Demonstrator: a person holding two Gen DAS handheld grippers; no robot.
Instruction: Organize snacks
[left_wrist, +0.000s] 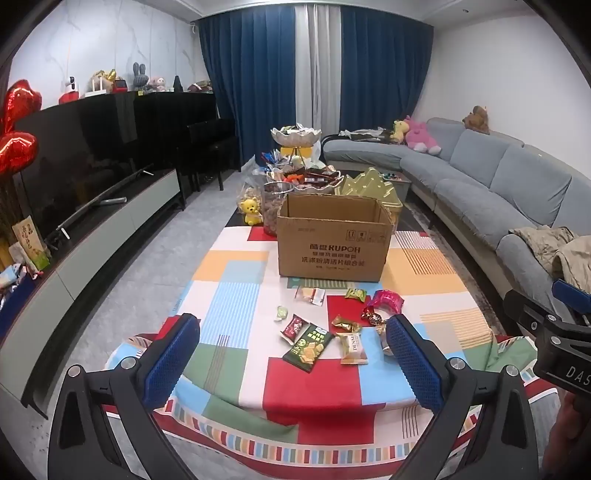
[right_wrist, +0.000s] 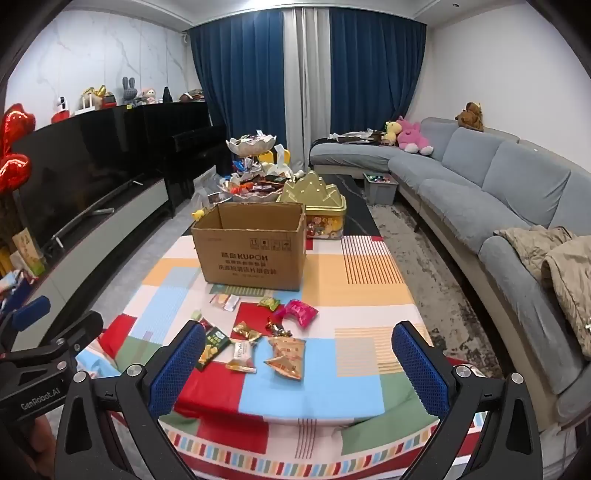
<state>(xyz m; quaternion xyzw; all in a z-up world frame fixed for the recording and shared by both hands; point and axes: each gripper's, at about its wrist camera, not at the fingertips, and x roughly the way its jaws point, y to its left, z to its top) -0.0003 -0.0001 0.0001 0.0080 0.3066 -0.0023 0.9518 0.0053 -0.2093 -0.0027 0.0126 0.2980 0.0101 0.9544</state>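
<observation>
An open cardboard box (left_wrist: 334, 242) stands in the middle of the table with the patchwork cloth (left_wrist: 229, 306); it also shows in the right wrist view (right_wrist: 251, 254). Several loose snack packets lie in front of it: a green cracker bag (left_wrist: 306, 347), a pink packet (left_wrist: 388, 300), a beige packet (left_wrist: 352, 349), an orange bag (right_wrist: 286, 356). My left gripper (left_wrist: 291, 363) is open and empty, above the table's near edge. My right gripper (right_wrist: 299, 365) is open and empty, beside it to the right.
Behind the box stand tiered snack bowls (left_wrist: 295, 136), a gold tin (right_wrist: 321, 206), a jar (left_wrist: 275, 210) and a yellow toy (left_wrist: 251, 211). A grey sofa (right_wrist: 480, 192) runs along the right. A TV unit (left_wrist: 92, 229) runs along the left.
</observation>
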